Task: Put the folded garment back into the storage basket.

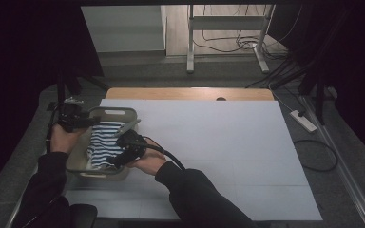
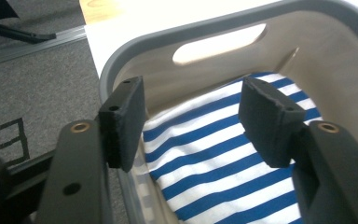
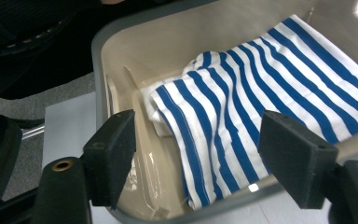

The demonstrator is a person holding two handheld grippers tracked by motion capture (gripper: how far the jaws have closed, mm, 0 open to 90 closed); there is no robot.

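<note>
A folded cloth [image 3: 261,93] with blue and white stripes lies inside a shallow beige basket [image 1: 111,113] with a grey rim and a cut-out handle slot in its far wall. The basket sits at the left edge of a pale table [image 1: 218,142], toward the near side. The cloth is folded into a rough rectangle, one corner tucked and bunched toward the basket's inner wall, the stripes running along its length.

It looks soft, light and limp, so it would likely sag and unfold when lifted by one point. A pinch on a thick folded edge or the bunched corner seems the safest hold, ideally with both claws on opposite ends to keep the folds together. It is not fragile, and the fabric should grip well against the foam pads.

The left gripper [image 2: 191,116] hovers over the basket's far left corner, jaws wide apart and holding nothing, the cloth just beyond them. The right gripper [image 3: 205,154] is poised at the basket's right side, jaws also wide and empty, straddling the rim above the cloth's edge. Dark sleeves reach in from the near side
</note>
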